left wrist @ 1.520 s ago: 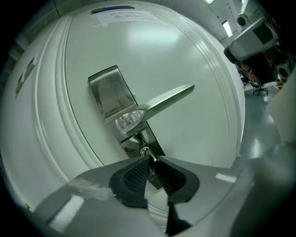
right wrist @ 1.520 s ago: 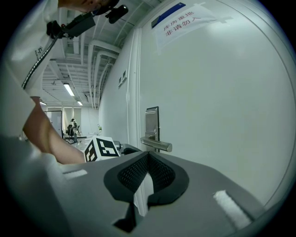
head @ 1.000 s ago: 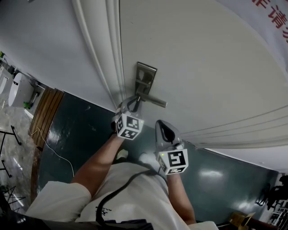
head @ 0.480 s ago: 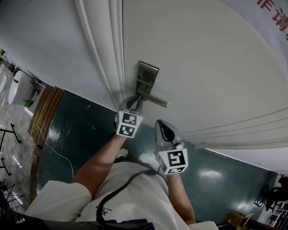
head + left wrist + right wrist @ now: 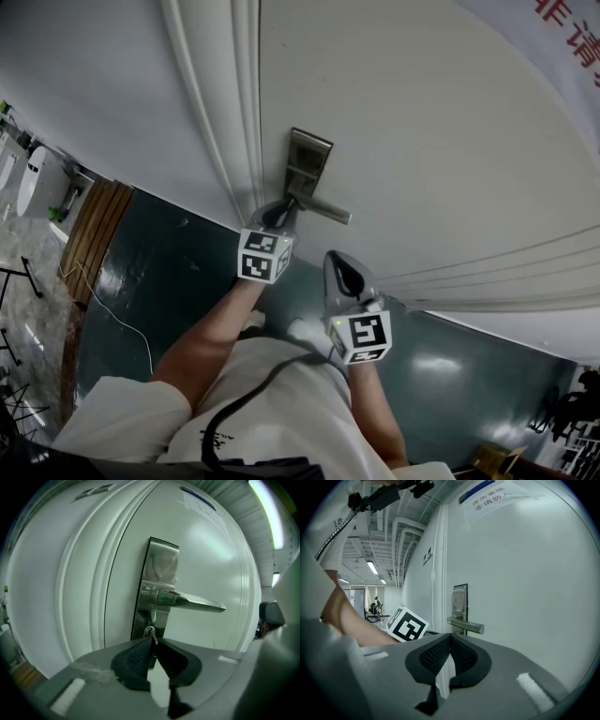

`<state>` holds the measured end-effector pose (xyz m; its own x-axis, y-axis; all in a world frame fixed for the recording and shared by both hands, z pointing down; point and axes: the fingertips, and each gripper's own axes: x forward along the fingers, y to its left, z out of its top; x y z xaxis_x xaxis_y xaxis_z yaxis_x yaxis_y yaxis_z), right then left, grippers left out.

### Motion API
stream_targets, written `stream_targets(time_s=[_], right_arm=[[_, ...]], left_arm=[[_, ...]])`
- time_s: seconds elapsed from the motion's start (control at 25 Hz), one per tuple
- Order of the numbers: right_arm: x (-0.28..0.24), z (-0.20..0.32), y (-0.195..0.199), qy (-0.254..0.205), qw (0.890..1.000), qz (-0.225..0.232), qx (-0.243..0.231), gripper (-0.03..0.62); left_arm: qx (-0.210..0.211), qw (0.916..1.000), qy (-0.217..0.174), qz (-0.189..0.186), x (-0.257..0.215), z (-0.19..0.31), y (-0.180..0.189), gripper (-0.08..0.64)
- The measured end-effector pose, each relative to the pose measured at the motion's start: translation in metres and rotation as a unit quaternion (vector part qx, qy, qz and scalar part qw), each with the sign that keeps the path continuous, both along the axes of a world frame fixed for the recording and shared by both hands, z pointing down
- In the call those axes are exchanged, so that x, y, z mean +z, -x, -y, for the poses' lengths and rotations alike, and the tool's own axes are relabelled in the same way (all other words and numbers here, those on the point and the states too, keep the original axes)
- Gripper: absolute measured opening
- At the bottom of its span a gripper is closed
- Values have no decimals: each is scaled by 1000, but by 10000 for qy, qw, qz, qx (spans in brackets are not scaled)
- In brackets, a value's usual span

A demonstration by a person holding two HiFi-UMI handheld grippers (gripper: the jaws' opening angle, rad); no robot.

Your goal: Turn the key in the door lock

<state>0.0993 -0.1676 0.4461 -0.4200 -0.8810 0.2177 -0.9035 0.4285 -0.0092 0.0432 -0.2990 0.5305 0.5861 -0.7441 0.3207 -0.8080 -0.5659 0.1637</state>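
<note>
A steel lock plate (image 5: 159,573) with a lever handle (image 5: 187,602) is fixed to the white door (image 5: 422,112). Below the handle a small key (image 5: 151,633) with a ring sticks out of the keyhole. My left gripper (image 5: 153,641) has its jaws closing on the key's head, and both pads press on it. In the head view the left gripper (image 5: 279,214) reaches up to the plate (image 5: 307,159) just under the handle (image 5: 323,210). My right gripper (image 5: 337,262) hangs back from the door, shut with nothing in it (image 5: 450,637).
The door frame's white moulding (image 5: 225,122) runs along the left of the lock. A dark green floor (image 5: 159,272) lies below, with a wooden strip (image 5: 94,234) and a thin cable (image 5: 112,314) at the left. The person's arms and white shirt (image 5: 281,412) fill the bottom.
The left gripper has rolled about its own axis while gripping the key, so its marker cube shows a different face angle. The right gripper has not moved.
</note>
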Motion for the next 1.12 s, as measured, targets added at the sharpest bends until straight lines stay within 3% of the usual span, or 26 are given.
stream_targets(time_s=[0.28,0.56,0.64,0.8,1.04,1.12], right_arm=[[4,-3,-3,17,10000,-23,28,8],[5,-4,-6,32,10000,-48,64,9],[5,-3,-7,14,10000,-30,87,9],[2,-3,-4,29,10000,-38,63,9],[3,-1,-6,1,9999,-33,107,8],[4,-1,-7,22,9999,-53,119,9]], left_arm=[[-140,9953,440,-853,0,1,2,31],[-240,9771,991,-1866,3,1,4,29],[-259,9673,1187,-2227,4,1,4,28],[-273,9392,1536,-3060,1,2,6,26],[-175,9056,1851,-3812,2,3,5,28],[-157,8907,1969,-4093,2,3,5,28]])
